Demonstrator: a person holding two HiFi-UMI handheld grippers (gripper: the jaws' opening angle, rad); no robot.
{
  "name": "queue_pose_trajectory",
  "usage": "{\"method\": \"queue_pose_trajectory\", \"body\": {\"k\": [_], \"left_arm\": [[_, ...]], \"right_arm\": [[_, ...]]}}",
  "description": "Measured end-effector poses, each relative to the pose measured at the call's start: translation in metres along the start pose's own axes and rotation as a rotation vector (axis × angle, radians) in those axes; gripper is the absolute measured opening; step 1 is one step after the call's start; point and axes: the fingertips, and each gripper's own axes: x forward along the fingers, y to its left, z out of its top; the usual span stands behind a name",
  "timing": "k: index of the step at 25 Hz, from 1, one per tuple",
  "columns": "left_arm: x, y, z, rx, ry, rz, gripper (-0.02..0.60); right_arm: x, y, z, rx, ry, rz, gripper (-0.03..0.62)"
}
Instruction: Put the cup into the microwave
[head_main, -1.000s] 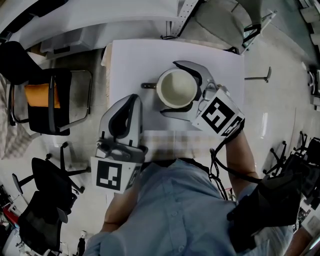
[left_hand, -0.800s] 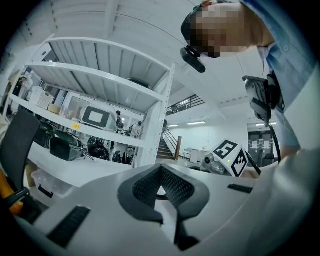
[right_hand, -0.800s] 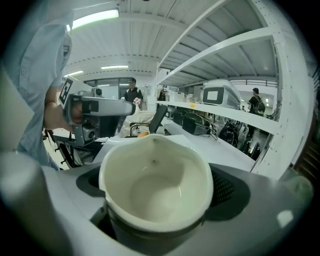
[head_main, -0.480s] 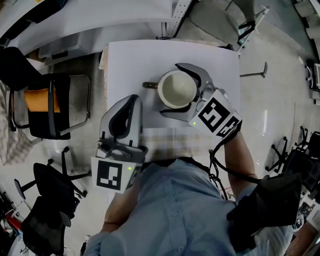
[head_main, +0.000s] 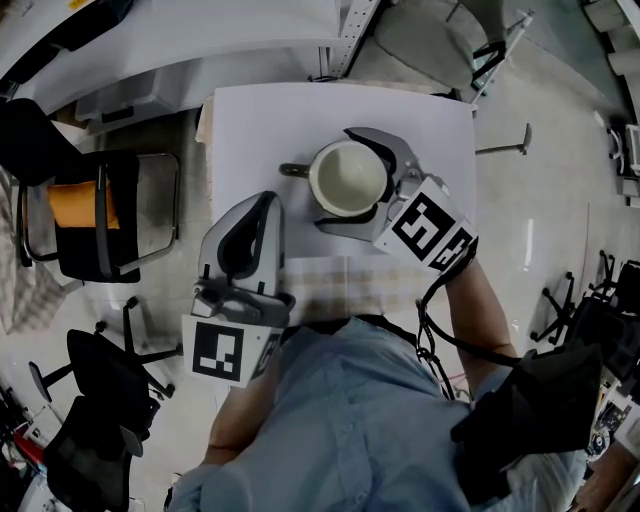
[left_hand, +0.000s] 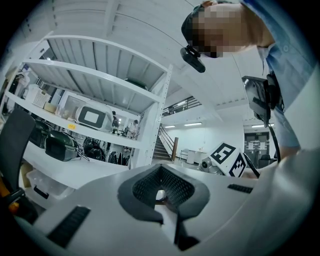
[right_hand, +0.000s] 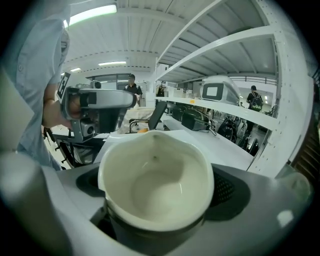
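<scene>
A cup (head_main: 348, 178), cream inside and dark outside, hangs over the white table (head_main: 250, 120); its small handle points left. My right gripper (head_main: 336, 178) is shut on the cup, with one jaw on the far side and one on the near side. In the right gripper view the empty cup (right_hand: 155, 175) fills the space between the jaws. My left gripper (head_main: 258, 202) is at the table's front left, shut with nothing in it; in its own view the left gripper's (left_hand: 162, 194) pads meet. A white rounded appliance (right_hand: 217, 91) with a dark window sits on a shelf.
Black chairs (head_main: 100, 200) stand on the floor left of the table. A checked cloth (head_main: 350, 285) lies at the table's near edge. White shelving (left_hand: 100, 95) holds helmets and boxes. A black bag (head_main: 540, 410) hangs at the person's right side.
The right gripper and the cup have drifted slightly left over the table. The left gripper has stayed put.
</scene>
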Motion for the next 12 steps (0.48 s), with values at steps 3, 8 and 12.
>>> {"method": "queue_pose_trajectory", "body": {"k": [3, 8, 12], "left_arm": [[0.000, 0.002, 0.003, -0.009, -0.018, 0.001, 0.005], [-0.004, 0.002, -0.004, -0.002, 0.017, -0.005, 0.005], [-0.006, 0.000, 0.005, -0.010, -0.024, -0.007, 0.005]], "right_arm": [[-0.001, -0.002, -0.001, 0.018, -0.001, -0.018, 0.552], [-0.002, -0.001, 0.001, 0.026, -0.011, -0.039, 0.552], [-0.006, -0.003, 0.008, 0.030, -0.028, -0.071, 0.552]]}}
